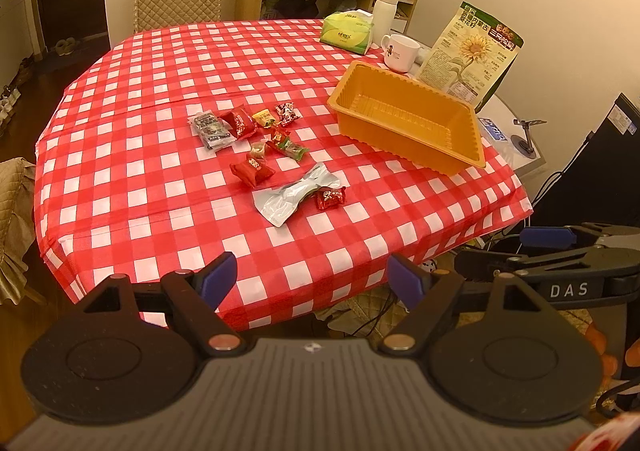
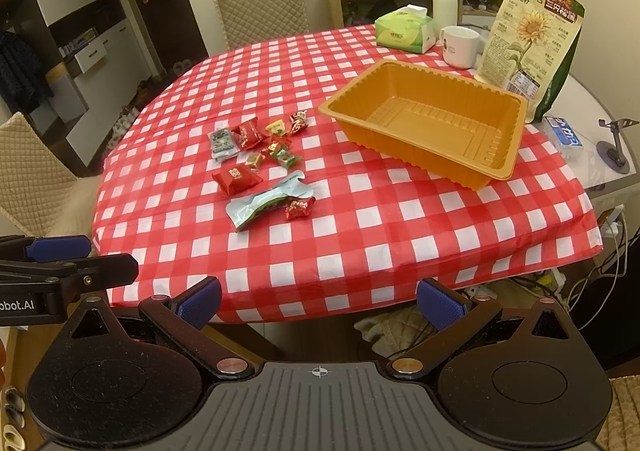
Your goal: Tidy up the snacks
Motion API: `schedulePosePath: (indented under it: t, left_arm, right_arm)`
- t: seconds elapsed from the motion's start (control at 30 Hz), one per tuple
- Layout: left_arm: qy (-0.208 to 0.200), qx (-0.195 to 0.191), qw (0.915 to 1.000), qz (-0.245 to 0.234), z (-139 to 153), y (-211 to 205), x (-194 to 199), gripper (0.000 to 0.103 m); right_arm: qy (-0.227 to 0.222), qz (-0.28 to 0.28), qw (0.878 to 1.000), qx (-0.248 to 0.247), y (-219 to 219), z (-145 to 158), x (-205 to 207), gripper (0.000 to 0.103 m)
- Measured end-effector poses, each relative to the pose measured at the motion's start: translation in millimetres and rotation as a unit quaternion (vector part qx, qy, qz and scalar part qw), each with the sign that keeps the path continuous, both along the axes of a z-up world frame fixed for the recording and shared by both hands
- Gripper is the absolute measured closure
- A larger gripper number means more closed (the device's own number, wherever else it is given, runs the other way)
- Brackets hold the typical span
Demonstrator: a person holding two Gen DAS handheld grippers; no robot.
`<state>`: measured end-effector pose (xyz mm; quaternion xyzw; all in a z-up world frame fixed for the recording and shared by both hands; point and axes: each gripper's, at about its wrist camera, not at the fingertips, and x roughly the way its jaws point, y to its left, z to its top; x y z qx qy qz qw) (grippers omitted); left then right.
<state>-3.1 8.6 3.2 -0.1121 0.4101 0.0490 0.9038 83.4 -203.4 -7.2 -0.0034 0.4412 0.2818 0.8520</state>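
Checked cloth (image 2: pixel 360 219) bears ribbed (plastic) tray (image 2: pixel 424 139).

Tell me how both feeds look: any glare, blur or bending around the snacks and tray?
Left wrist view: warm, even light, snacks sharp, faint sheen on the silver pouch, table edge bowed by the fisheye. Right wrist view: same warm cast, orange tray crisp with soft highlights, corners dark and curved.

We see our left gripper (image 1: pixel 310 277) with its blue-padded jaws spread wide, empty, at the near edge of a red-and-white checked tablecloth (image 1: pixel 160 155). Small wrapped snacks (image 1: pixel 256 143) lie scattered mid-table. An empty orange plastic tray (image 1: pixel 406 117) sits to their right, well apart.
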Motion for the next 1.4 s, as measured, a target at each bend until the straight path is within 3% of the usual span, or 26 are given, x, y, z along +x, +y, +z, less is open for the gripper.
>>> schedulePosePath:
  t: [1.4]
  left_arm:
    - [0.0, 0.0, 1.0, 0.0, -0.1, 0.8, 1.2, 0.022]
  right_arm:
    - [-0.002, 0.002, 1.0, -0.001, 3.5, 2.1, -1.9, 0.0]
